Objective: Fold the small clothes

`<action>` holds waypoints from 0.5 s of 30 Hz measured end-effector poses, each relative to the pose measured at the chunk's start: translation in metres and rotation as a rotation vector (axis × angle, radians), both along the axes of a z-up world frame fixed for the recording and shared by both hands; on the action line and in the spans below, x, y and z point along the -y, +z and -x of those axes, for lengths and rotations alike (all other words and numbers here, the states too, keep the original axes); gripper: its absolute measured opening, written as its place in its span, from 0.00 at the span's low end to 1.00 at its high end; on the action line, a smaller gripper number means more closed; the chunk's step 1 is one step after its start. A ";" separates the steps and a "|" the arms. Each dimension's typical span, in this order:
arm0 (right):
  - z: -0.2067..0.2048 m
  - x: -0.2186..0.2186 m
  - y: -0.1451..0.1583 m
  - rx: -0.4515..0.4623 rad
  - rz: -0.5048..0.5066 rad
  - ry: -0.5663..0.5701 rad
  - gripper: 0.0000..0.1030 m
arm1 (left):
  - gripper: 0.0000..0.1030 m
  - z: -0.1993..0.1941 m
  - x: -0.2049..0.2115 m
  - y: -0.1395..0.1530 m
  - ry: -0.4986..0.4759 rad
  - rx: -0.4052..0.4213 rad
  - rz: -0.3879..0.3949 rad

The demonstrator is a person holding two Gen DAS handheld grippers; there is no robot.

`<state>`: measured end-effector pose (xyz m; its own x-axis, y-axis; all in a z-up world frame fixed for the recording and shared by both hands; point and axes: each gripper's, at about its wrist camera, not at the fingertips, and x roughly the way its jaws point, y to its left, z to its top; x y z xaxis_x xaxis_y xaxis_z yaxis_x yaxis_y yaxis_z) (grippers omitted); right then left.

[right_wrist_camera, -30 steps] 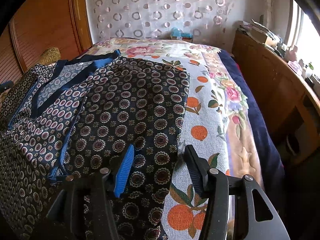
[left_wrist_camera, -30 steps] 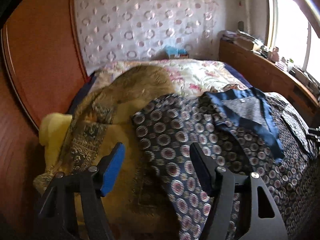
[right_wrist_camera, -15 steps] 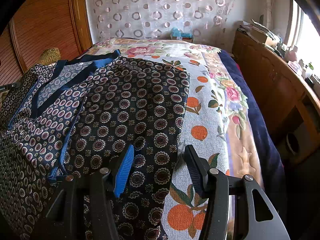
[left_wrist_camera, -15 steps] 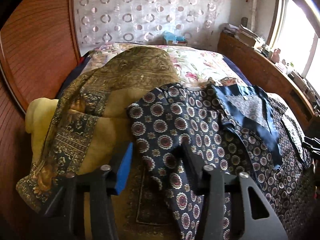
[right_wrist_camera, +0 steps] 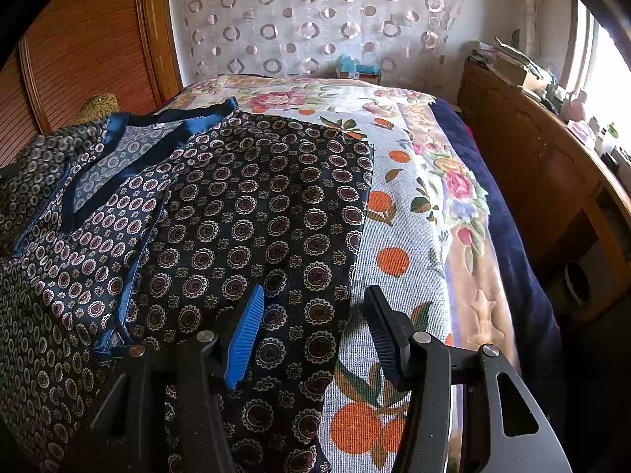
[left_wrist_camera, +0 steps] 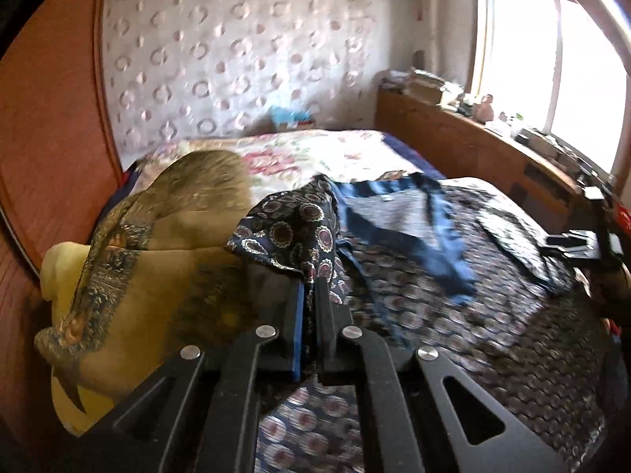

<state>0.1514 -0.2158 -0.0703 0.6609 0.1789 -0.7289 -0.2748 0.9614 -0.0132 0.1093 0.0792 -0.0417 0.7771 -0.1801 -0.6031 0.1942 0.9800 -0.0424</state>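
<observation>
**Left tool pinches the sleeve, right tool waits open**

The bed (right_wrist_camera: 402, 213) fills both views, floral spread running up to the curtain (right_wrist_camera: 315, 19), wood cabinet (right_wrist_camera: 544, 181) along the window side. Spread across the bed's near half lies the shirt (right_wrist_camera: 244, 213), dark navy with ringed medallions and a blue-trimmed V-neck (left_wrist_camera: 398, 213) pointing toward the near edge. To the shirt's left sits a gold throw (left_wrist_camera: 165, 260) draped over a yellow pillow (left_wrist_camera: 59, 272), touching the shirt's edge.

Now the left tool (left_wrist_camera: 309, 287): fingers drawn together, clamped on a bunch of shirt fabric, and that sleeve is lifted and crumpled above the tips, standing up off the gold throw. The view is blurred, so the fold line itself is hard to read.

Over to the right tool (right_wrist_camera: 311, 315): fingers spread wide apart, nothing between them, hovering over the shirt's right edge. Its blue pad (right_wrist_camera: 246, 335) sits above the fabric, the black finger above the orange-print spread. That side of the shirt lies flat.
</observation>
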 end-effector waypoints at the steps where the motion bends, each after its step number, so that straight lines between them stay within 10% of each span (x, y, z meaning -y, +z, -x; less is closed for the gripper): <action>1: 0.000 0.000 0.000 0.000 0.000 0.000 0.53 | 0.05 0.005 0.002 0.001 -0.007 0.009 0.000; 15: -0.027 0.009 0.002 -0.021 -0.049 -0.018 0.54 | 0.05 0.049 0.023 0.006 -0.035 0.071 -0.042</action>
<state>0.1782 -0.2244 -0.0687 0.6489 0.2029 -0.7334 -0.2569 0.9656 0.0398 0.0601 0.0565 -0.0356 0.8120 -0.1837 -0.5539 0.2296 0.9732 0.0139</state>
